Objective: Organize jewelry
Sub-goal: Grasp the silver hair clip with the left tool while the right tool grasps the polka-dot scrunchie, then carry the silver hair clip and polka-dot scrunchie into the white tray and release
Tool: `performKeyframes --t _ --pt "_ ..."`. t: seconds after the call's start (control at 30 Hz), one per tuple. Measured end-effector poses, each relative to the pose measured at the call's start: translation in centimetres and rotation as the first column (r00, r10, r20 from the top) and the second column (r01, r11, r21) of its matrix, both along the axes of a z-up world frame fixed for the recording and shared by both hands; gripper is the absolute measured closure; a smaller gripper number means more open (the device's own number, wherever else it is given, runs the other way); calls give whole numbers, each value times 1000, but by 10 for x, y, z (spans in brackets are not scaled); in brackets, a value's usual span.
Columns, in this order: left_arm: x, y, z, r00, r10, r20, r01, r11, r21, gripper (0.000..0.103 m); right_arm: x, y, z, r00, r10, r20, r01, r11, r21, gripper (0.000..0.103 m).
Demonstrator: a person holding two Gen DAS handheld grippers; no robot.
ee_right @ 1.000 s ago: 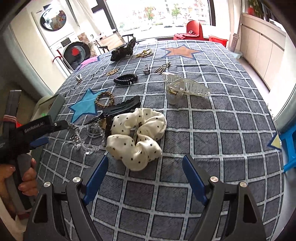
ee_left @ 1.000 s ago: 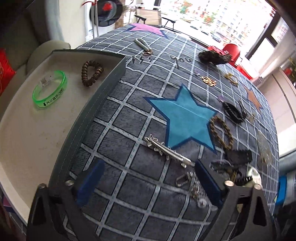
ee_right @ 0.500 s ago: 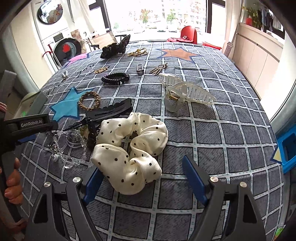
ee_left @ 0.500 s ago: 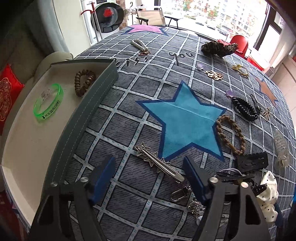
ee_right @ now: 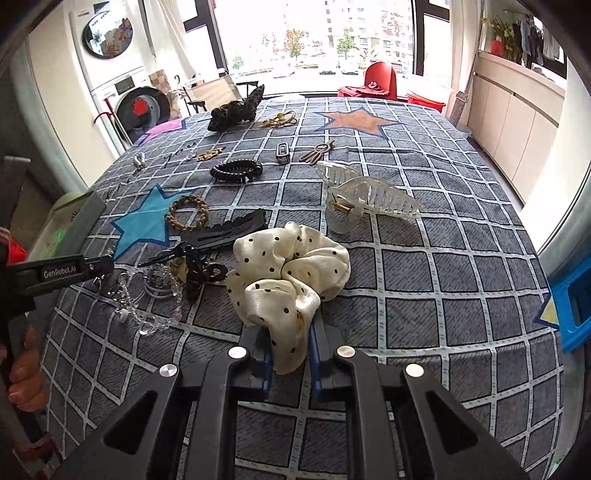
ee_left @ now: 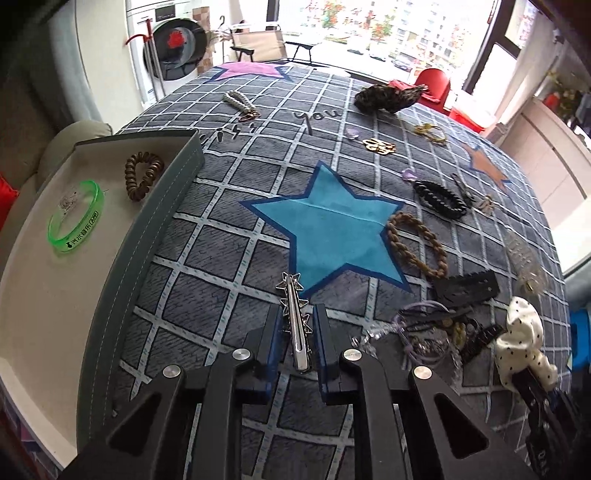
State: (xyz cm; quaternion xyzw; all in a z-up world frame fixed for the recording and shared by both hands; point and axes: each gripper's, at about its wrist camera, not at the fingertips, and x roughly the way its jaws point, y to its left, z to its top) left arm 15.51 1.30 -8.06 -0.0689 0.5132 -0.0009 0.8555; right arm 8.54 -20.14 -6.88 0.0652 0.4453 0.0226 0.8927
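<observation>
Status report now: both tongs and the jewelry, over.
Left tongs shut on silver star clip. Right tongs shut on dotted scrunchie. Tray left, path unobstructed.

Setting: private home, living and laundry area. Evidence: front-loading washing machine (ee_right: 138, 110) with a second unit stacked above it, far left; folding chair (ee_left: 258, 44) beside it; sofa arm (ee_left: 70, 142) with red cushion (ee_left: 7, 188), near left; built-in cabinets (ee_right: 517, 122) along right wall, potted plant (ee_right: 498, 37) and hanging laundry (ee_right: 539, 22) above; large windows (ee_right: 314, 37) facing apartment blocks; red plastic chair (ee_right: 380, 79), far; desk under a grey checked, star-patterned cloth (ee_right: 443, 229).
</observation>
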Motion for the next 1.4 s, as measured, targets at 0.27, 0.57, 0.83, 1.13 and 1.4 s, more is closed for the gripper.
performKeyframes --t 0.27,0.57,0.83,1.13,1.4 --pt "-33 -1 22 994 -93 60 95 995 -38 90 -15 -2 17 999 37 14 -38 997 61 86" --pt "-68 12 42 984 -132 119 139 989 -55 90 -33 4 32 998 66 23 -67 994 88 86" --pt "-95 32 66 971 -139 195 150 988 -45 90 -45 22 49 993 113 39 -115 990 78 86" --pt "-112 76 84 965 -80 249 96 994 -55 90 -43 64 73 980 192 58 -196 978 78 86" --pt "-111 134 91 962 6 273 6 999 -43 90 -24 128 93 946 315 79 -319 946 56 86"
